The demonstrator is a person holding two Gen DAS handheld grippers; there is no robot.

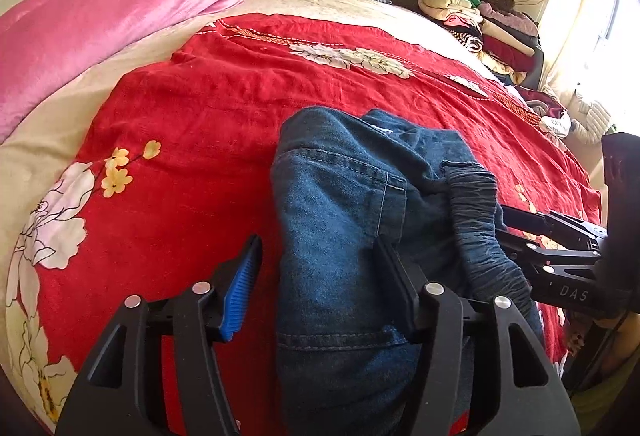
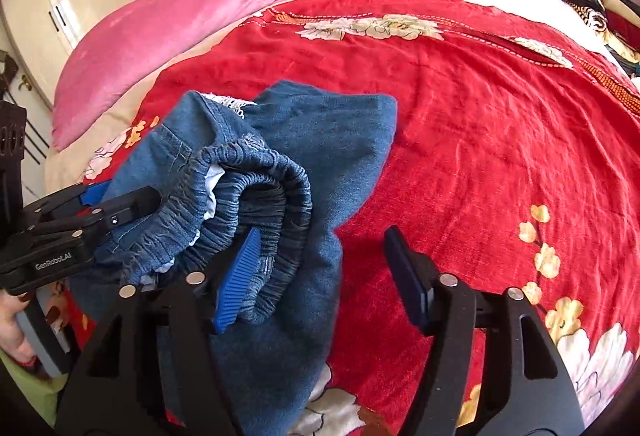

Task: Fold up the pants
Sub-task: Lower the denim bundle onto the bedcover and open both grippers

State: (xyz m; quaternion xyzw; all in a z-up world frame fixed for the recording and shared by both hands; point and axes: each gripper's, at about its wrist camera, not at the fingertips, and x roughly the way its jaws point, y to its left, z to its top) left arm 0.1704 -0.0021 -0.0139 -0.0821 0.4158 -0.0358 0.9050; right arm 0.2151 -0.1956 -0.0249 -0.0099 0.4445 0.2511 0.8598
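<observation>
— Black gripper fingers up front. Holding anything?
— Right gripper gaping wide, gripping nothing; one pad just resting against waistband. Left gripper also spread, straddling denim, not pinching.
— Pants?
— Jeans lying bunched on red bedspread. Folding barely starting: flattening, leg alignment, all folds remaining.

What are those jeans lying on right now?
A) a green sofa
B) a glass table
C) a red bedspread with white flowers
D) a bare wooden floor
C: the jeans lie bunched on the red bedspread, whose white flower prints show around them, between the open left gripper and right gripper.
</observation>
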